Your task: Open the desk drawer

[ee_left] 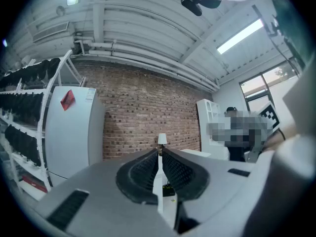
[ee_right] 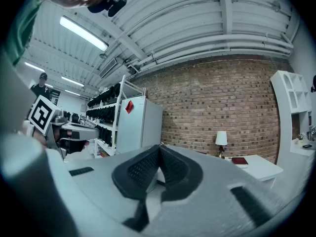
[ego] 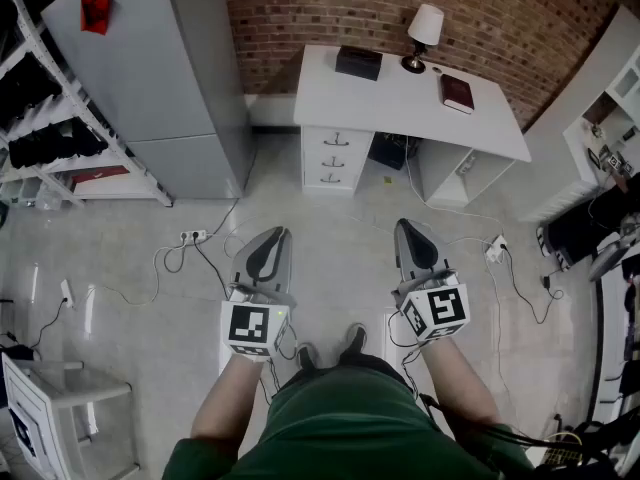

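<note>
Upper centre, the shut desk drawer point(ego: 337, 141) sits under a white surface point(ego: 400, 103) bearing a lamp point(ego: 424, 30) and a book point(ego: 457, 93), with a cabled power strip point(ego: 192, 236) on the floor point(ego: 330, 218) before it, while lower down the left claw point(ego: 270, 253) and right claw point(ego: 412, 246), both pressed together and empty, point toward it.

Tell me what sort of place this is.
Likely a workshop or test lab staged as an office corner: a white desk and refrigerator by a brick wall, storage racks beside them, and a power strip on the floor.
</note>
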`<state>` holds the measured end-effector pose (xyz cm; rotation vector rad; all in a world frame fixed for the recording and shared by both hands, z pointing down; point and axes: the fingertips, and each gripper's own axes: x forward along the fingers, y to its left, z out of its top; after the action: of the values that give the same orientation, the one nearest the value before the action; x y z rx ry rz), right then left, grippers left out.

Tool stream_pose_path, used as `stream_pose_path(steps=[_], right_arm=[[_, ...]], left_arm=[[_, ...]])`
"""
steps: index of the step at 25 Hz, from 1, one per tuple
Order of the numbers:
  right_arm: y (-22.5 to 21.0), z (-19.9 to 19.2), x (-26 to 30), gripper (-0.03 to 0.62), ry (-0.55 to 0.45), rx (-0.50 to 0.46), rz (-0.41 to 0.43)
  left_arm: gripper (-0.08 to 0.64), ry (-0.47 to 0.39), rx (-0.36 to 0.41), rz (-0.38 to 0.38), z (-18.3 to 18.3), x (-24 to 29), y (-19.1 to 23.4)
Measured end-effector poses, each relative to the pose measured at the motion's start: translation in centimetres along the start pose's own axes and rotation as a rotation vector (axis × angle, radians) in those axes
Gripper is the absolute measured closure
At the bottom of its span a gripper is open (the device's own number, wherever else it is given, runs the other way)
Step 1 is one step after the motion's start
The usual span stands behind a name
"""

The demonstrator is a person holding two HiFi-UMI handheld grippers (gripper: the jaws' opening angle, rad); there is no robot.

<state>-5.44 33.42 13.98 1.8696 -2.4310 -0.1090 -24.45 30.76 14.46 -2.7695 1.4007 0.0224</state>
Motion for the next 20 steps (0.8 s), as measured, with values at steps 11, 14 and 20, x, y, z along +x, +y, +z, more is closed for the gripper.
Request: stream_pose_path(steps=[11, 14, 20], right_arm=[[-5.8, -1.6, -1.2, 0.592, 0.006, 0.047, 0.003], [-8.2, -1.7, -1.0, 0.592, -0.002, 0.054, 0.038], [-12.6, -3.2, -0.3, 0.592, -0.006, 0.088, 0.085]], left_arm=[[0.535, 0.041, 0.002, -0.008, -0.5, 4.3, -4.7], [0.535, 0.057, 0.002, 0.003, -0.4, 6.5, -6.3], [0.535, 0.091, 0.008, 0.035, -1.4, 9.8, -9.2]])
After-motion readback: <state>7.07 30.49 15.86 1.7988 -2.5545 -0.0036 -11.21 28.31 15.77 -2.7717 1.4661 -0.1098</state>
